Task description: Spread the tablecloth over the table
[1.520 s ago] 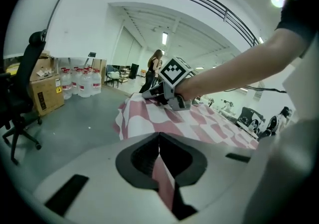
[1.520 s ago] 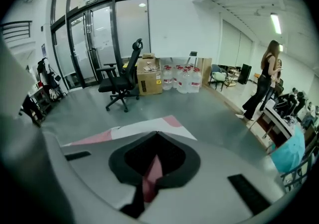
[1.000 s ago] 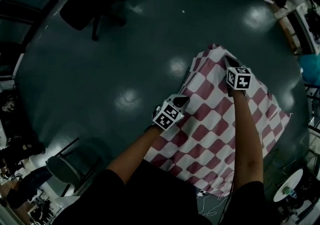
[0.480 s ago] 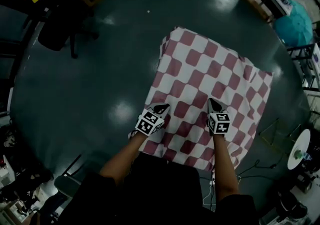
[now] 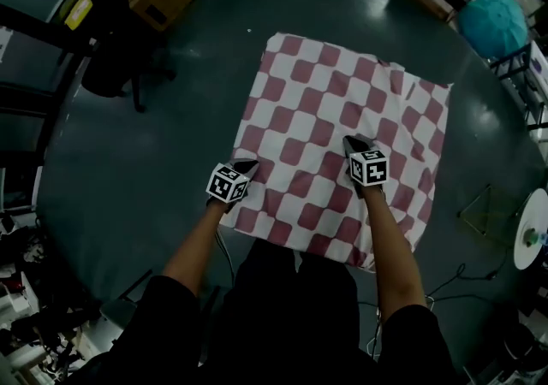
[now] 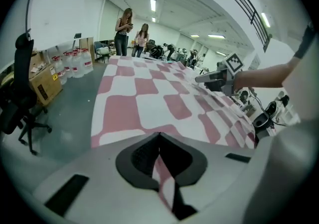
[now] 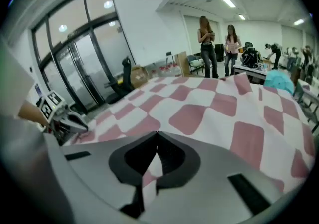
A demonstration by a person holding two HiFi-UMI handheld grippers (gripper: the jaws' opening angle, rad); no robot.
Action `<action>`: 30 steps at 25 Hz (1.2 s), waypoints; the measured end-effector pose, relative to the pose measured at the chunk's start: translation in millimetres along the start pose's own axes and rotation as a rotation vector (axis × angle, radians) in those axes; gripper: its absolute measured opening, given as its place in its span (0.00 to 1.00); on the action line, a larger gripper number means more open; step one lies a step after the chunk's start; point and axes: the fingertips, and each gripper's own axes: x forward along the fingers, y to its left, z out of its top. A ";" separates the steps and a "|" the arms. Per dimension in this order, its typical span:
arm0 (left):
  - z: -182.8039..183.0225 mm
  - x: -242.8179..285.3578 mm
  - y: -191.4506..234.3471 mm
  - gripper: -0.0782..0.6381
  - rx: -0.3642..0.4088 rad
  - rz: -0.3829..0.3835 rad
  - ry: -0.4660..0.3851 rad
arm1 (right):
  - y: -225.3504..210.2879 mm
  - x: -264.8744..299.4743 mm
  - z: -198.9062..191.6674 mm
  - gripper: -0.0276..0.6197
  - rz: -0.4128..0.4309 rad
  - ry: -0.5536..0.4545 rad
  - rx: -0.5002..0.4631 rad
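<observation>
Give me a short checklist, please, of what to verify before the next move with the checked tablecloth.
1. Left gripper grips the tablecloth: ok, its jaws are shut on a fold of the near edge.
2. Right gripper grips the tablecloth: ok, its jaws are shut on the cloth.
3. Cloth opened out to its full square: ok.
4. Cloth smooth: not ok, creases run near its far right corner.
5. Table under the cloth and centred: cannot tell, the cloth hides whatever is beneath it.
6. Office chair clear of the cloth: ok, it stands apart on the left.
</observation>
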 end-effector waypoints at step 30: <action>-117.7 59.6 -351.3 0.13 0.207 -0.284 0.026 | -24.3 -290.9 -343.6 0.07 -0.374 0.166 0.197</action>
